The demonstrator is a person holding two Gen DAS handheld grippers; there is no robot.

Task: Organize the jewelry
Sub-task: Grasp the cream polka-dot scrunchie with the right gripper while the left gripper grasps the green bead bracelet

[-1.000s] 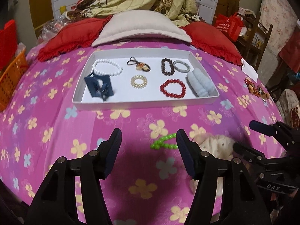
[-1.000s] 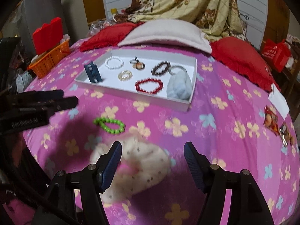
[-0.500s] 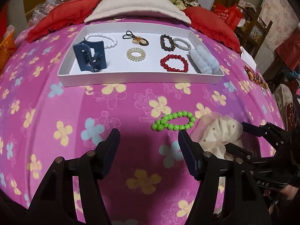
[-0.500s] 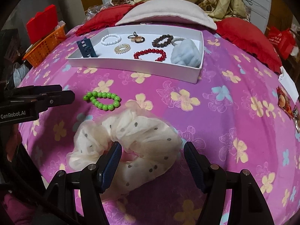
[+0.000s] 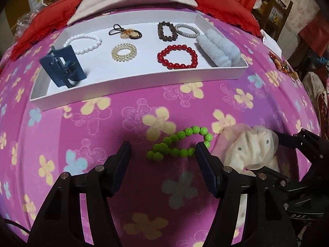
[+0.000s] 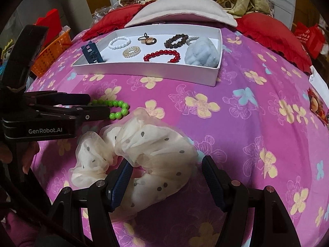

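Left wrist view: our left hand-held gripper (image 5: 163, 154) stands open, fingers either side of the green bead bracelet (image 5: 178, 145) lying on the pink flowered bedspread (image 5: 82, 123). Right wrist view: our right hand-held gripper (image 6: 166, 176) stands open too, straddling the cream dotted scrunchie (image 6: 141, 156), just beside the bracelet. Both lie on the bed short of the white tray (image 5: 144, 78).

A bed (image 6: 236, 111) is covered by a pink flowered sheet. Behind it, red cushions (image 6: 273, 35) flank a beige pillow (image 6: 181, 10); left of it, an orange basket (image 6: 51, 51) is seen.
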